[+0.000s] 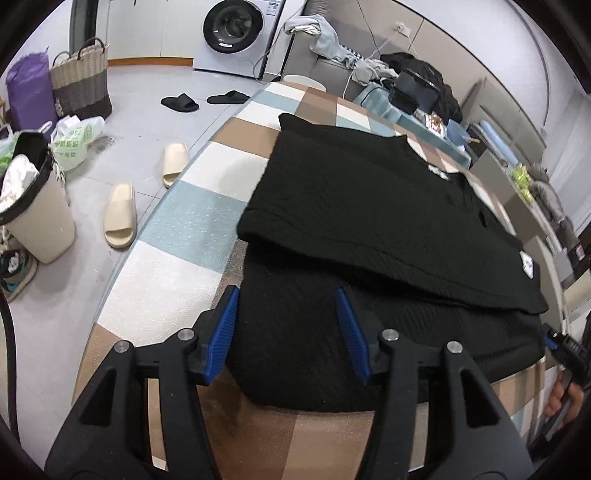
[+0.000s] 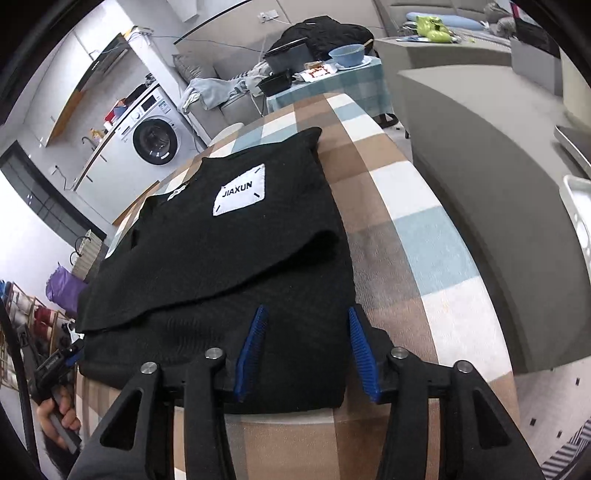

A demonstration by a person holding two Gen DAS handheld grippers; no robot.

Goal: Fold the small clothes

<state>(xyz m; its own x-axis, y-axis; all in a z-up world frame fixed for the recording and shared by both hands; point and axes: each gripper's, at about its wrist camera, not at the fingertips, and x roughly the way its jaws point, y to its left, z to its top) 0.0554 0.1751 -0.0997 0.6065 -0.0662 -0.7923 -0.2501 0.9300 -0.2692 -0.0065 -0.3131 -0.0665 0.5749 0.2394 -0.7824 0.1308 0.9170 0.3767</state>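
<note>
Two grippers hover at the near edge of one black garment (image 1: 369, 221) on the checked table (image 1: 177, 229): the left gripper (image 1: 290, 332) and the right gripper (image 2: 306, 350), each with blue-padded fingers spread wide, gripping nothing. The garment lies partly folded, one white label (image 2: 240, 190) showing. Far left, two cream slippers (image 1: 120, 216), two black slippers (image 1: 181, 102), one washing machine (image 1: 236, 29).

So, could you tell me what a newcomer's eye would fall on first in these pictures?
Probably the black garment, partly folded on the checked tablecloth, with its white JIAXUN patch facing up. Next, the blue-padded left gripper and right gripper, both open over the garment's near edge. The washing machine stands behind.
</note>
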